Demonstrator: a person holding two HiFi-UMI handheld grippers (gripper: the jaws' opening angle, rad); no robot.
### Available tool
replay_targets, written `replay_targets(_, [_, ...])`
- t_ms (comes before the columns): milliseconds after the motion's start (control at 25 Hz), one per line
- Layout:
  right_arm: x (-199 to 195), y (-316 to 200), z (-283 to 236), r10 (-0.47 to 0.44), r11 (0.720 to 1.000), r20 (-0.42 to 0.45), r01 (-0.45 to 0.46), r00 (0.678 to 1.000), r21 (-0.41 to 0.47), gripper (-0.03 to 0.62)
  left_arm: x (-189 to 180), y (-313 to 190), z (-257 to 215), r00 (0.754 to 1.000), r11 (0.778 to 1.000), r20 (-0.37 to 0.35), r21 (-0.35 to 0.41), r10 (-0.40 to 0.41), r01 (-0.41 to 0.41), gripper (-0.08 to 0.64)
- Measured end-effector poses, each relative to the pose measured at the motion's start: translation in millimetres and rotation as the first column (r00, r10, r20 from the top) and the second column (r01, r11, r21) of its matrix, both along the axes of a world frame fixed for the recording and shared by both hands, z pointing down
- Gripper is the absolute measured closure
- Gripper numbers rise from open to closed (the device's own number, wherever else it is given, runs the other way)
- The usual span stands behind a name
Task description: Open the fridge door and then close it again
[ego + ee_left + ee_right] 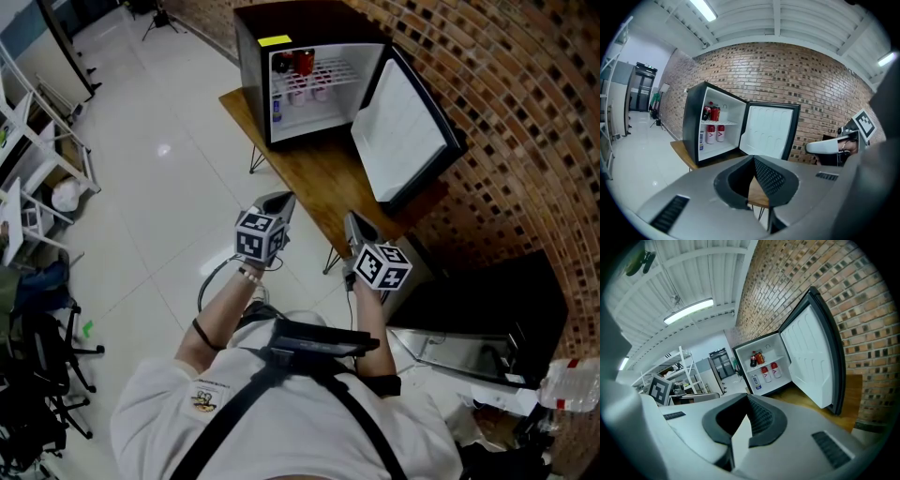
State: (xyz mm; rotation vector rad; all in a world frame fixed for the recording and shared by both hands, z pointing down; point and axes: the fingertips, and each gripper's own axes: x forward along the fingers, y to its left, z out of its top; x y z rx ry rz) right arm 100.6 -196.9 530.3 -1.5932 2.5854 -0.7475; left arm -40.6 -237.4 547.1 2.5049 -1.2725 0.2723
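A small black fridge [281, 70] stands on a wooden table [309, 173] against the brick wall. Its door [403, 131] is swung wide open to the right, white inner side showing. Red cans and bottles sit on its shelves [712, 129]. Both grippers hover short of the table's near end, well back from the fridge and pointing toward it. My left gripper [278, 200] is shut with nothing in it, and its pads [764, 176] meet at the tip. My right gripper [353, 222] is also shut and empty, facing the open door [811, 362] and the fridge [761, 366].
The brick wall [506, 84] runs along the right behind the table. A dark cabinet [487, 309] stands at lower right beside the person. White shelving [37, 159] and a black chair [37, 375] are at the left, across the pale tiled floor [159, 178].
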Motion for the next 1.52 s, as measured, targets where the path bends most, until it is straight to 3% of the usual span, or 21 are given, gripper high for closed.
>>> replay_targets(1520, [12.0, -3.8, 4.0, 0.020, 1.000, 0.031, -0.020, 0.999, -0.007, 0.572, 3.3, -2.9, 5.1, 1.000, 1.000, -0.011, -0.011, 0.001, -0.001, 0.558])
